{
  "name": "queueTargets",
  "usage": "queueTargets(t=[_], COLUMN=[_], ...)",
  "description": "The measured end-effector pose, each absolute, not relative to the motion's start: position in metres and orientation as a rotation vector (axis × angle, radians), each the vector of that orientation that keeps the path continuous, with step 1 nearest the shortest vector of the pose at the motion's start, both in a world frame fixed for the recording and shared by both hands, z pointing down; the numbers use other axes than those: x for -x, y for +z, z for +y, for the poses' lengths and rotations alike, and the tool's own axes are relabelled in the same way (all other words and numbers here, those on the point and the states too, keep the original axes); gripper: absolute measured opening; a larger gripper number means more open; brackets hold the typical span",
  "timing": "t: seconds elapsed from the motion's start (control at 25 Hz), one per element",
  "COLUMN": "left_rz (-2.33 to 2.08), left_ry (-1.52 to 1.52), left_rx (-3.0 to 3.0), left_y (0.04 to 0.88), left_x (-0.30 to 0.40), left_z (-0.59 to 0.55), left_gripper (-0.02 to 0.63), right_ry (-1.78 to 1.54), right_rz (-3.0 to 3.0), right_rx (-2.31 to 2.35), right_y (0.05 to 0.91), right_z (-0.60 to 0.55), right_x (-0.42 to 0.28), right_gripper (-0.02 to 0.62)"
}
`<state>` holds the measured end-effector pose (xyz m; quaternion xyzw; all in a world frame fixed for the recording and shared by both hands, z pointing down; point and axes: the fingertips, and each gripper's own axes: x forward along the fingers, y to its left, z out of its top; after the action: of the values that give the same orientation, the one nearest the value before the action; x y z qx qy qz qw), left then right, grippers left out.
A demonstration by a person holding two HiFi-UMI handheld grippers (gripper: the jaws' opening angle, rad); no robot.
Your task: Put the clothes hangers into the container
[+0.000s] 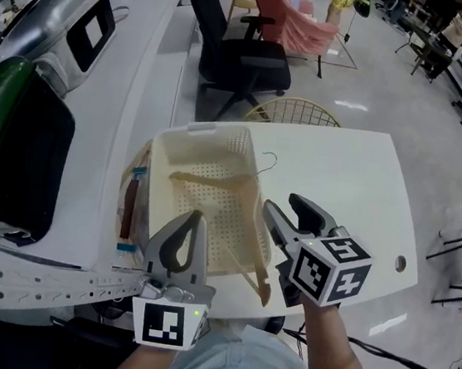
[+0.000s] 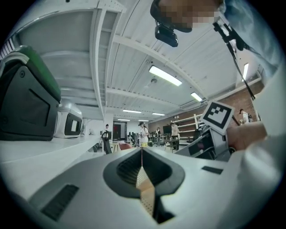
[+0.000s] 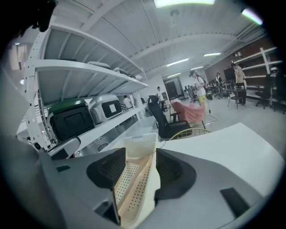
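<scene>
A cream perforated basket (image 1: 200,130) stands on the white table (image 1: 355,195). Inside it lies a pale hanger (image 1: 210,182), its wire hook (image 1: 267,161) poking over the far right rim. One hanger end (image 1: 262,288) sticks out past the near right corner. My left gripper (image 1: 196,217) is shut with nothing in it, over the basket's near left part. In the left gripper view the left gripper (image 2: 142,154) shows its jaws meeting. My right gripper (image 1: 282,202) is open just right of the basket's right rim. In the right gripper view the basket (image 3: 143,143) shows through the right gripper (image 3: 138,156).
A green and black machine (image 1: 11,136) and a silver one (image 1: 75,27) sit on the counter at left. A flat packet (image 1: 130,209) lies against the basket's left side. A black office chair (image 1: 238,55), a gold wire seat (image 1: 294,112) and a pink chair (image 1: 296,25) stand beyond the table.
</scene>
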<state>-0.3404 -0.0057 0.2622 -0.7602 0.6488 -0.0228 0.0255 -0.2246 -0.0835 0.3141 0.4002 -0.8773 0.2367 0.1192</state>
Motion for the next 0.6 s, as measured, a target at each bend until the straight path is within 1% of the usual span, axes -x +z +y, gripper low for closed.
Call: queueTargets(t=[0.32, 0.6], left_rz=[2.056, 2.128], left_ry=[-0.123, -0.166], left_rx=[2.294, 2.241], left_y=[0.258, 0.267], left_x=[0.286, 0.268], left_z=[0.029, 0.059], left_gripper=[0.012, 0.012], right_ry=[0.733, 0.753], right_rz=[-2.612, -2.646], right_rx=[-1.005, -0.857], right_y=[0.326, 0.342], right_z=[-0.043, 0.006], right_x=[0.194, 0.191], right_gripper=[0.219, 0.219])
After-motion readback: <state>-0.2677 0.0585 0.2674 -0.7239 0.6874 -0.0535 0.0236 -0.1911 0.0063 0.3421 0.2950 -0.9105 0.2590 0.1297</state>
